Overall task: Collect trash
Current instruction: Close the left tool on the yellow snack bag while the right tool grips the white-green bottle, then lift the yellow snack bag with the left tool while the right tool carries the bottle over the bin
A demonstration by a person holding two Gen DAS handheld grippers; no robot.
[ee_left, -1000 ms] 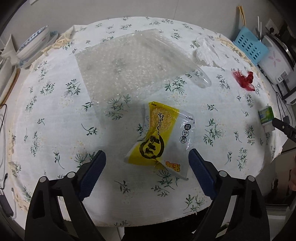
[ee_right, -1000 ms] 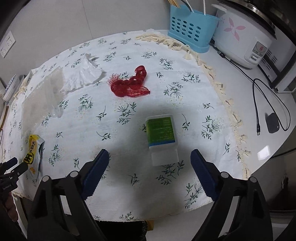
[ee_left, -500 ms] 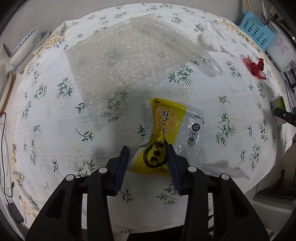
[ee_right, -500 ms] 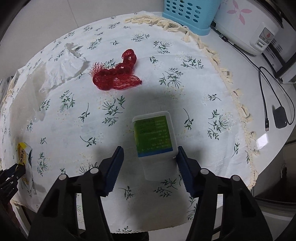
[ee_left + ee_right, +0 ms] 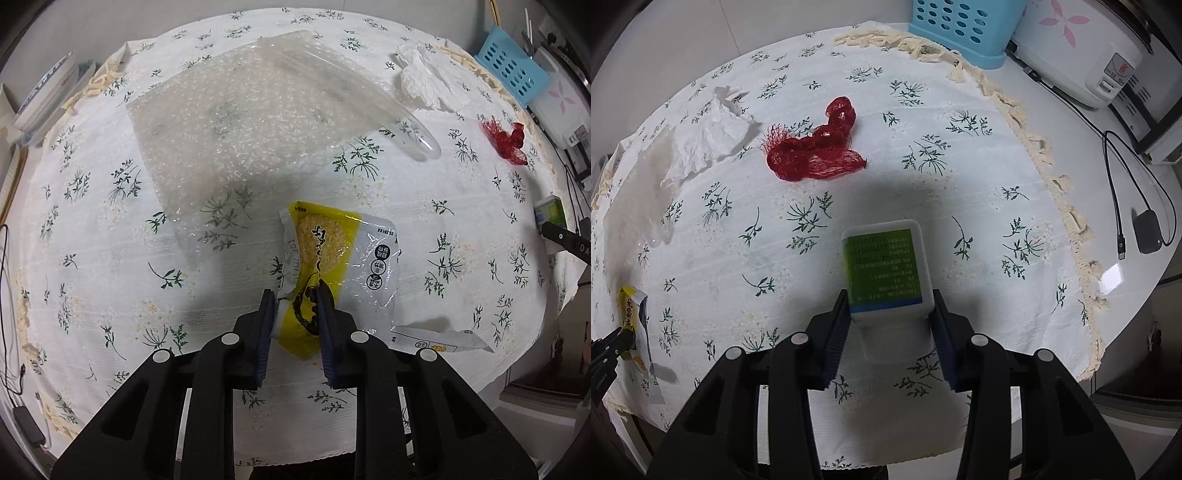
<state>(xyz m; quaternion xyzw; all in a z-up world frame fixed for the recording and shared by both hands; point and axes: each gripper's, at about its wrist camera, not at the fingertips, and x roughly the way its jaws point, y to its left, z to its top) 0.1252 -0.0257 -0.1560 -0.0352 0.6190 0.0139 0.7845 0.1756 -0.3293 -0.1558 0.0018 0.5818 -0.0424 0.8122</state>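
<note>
1. On the counter (image 5: 110, 280), near its front edge, the left claw (image 5: 294, 295) is pinching the near end of the yellow snack wrapper (image 5: 328, 254), its jaws having just been closing.
2. The right claw (image 5: 891, 299) is clamping the green-labelled plastic tub (image 5: 882, 269), jaws likewise just closing.
3. Both items' long axes are running away from the claws.

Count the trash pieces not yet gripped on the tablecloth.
3: bubble wrap sheet at far left, crumpled tissue beside it, red mesh net mid-cloth. More may be hidden.
</note>
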